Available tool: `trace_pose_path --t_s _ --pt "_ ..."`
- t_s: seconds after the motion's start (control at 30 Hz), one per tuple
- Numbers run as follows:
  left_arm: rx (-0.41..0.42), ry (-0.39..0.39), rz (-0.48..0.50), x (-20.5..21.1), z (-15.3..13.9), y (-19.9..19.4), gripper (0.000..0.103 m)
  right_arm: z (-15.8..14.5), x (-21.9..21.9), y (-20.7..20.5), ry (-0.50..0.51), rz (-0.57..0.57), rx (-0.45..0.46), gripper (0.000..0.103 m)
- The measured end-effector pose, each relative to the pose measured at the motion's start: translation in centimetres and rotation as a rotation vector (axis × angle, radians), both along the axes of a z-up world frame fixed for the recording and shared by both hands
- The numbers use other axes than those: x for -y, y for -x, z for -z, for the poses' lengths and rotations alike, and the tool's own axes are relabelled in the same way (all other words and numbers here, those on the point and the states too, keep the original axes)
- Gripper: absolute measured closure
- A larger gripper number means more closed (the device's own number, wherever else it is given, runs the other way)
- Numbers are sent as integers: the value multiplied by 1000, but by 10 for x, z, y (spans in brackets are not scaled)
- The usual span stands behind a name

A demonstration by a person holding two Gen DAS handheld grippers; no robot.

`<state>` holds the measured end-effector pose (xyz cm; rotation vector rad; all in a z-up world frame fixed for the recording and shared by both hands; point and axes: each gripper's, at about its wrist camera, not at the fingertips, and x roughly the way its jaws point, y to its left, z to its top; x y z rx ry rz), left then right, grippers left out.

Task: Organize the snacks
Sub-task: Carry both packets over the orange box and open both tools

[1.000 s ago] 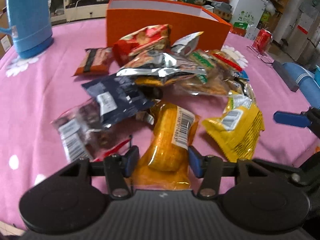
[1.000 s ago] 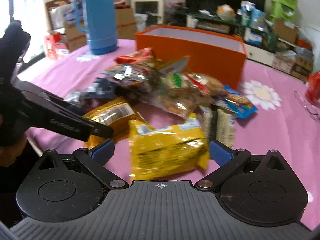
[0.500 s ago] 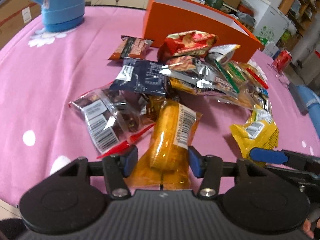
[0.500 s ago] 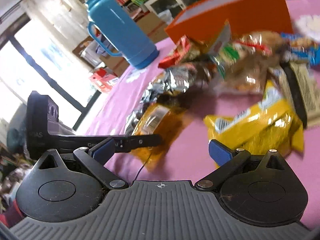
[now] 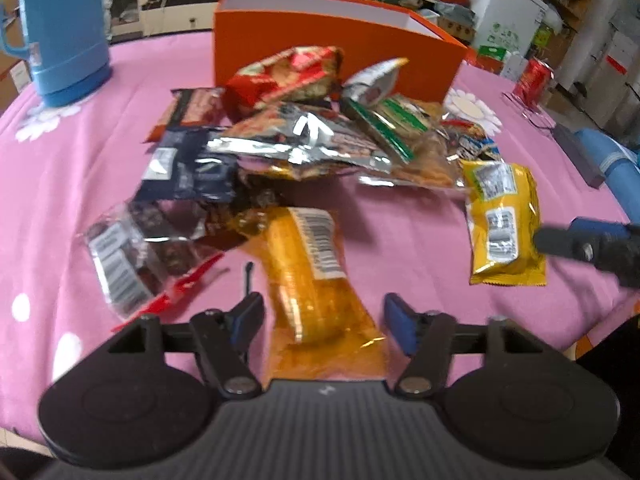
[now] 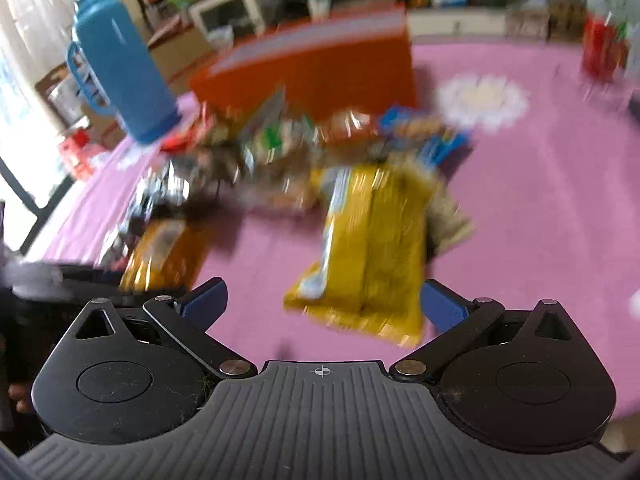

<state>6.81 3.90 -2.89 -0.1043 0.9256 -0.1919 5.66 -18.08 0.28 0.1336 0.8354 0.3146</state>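
Far left on the pink-clothed counter (image 5: pixel 60 184) a blue thermos jug (image 5: pixel 60 32) stands apart from everything else, and beside it the snack pile (image 5: pixel 304 136) begins: a clear bag of dark snacks (image 5: pixel 136 248), a dark blue packet (image 5: pixel 192 168), a silver foil pouch (image 5: pixel 296 148) and a red packet (image 5: pixel 280 76) lie heaped over one another, all of them on the cloth in front of the orange box (image 5: pixel 328 52). What shows of the inside of that box is only a pale inner wall, with no packet visible in it, so the sorting appears to have hardly begun and nearly the whole pile is left to move. In the middle, the left tongs (image 5: pixel 322 320) have just been opening; their blue pads stand clear on either side of the orange corn packet (image 5: pixel 312 272), which lies flat on the cloth between them, released and ungripped. Further right, the yellow packet (image 6: pixel 372 248) rests on the counter at the pile's near edge, and the right tongs (image 6: pixel 320 304) are spread wide with that packet's near end between them, not pressing on it, though the right view is badly blurred. At the far right a red can (image 5: pixel 534 78) stands well away from the snacks
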Motion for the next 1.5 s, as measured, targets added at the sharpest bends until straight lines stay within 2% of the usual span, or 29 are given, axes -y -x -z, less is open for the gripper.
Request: trace_pose_path --t_s 0.03,0.1,0.23,0.27,0.33,0.37,0.4,0.43,0.47,0.5,0.53,0.6,0.8,1.0,1.1,1.2,1.27,1.4,1.5 --pt "9 -3 -14 -3 -2 1 18 -5 -1 -2 39 40 24 2" --pt "25 0 -29 -7 -5 2 16 -2 -5 -14 75 86 10 2" --pt "5 -3 -28 -4 1 -4 17 20 -19 -33 41 130 -57 4" --pt "0 -17 -28 -2 4 -6 21 25 -21 -33 46 132 -63 5" --pt "11 -48 -24 4 9 -7 36 35 -29 -35 69 136 -78 10" --pt "19 -63 -24 7 9 -6 47 36 -33 -36 91 133 -57 13" --pt "27 -82 -24 9 9 -5 65 36 -35 -33 119 129 -41 18" --pt "25 -98 -27 9 8 -5 67 37 -36 -31 139 126 -20 27" --pt "21 -92 -34 7 7 -3 67 38 -36 -28 149 120 1 31" --pt "15 -77 -40 4 6 -2 68 37 -34 -23 153 115 11 42" --pt "9 -51 -43 1 4 2 68 36 -31 -20 161 112 17 58" --pt "9 -19 -42 -3 0 10 68 31 -20 -11 111 108 1 66" --pt "57 16 -2 6 -23 31 68 13 1 20 15 109 -5 68" --pt "147 140 19 7 -69 15 68 -36 6 24 -32 104 122 68" --pt "196 180 3 1 -90 -21 68 -59 5 -3 -50 79 184 68" --pt "251 160 -26 -4 -106 -71 68 -78 1 -50 -48 70 249 68" --pt "260 159 -43 -8 -111 -111 68 -86 -3 -91 -46 69 282 68" --pt "262 142 -76 -13 -108 -183 68 -83 -15 -182 -50 79 294 68" --pt "259 119 -87 -12 -97 -228 68 -67 -27 -241 -46 77 264 68"
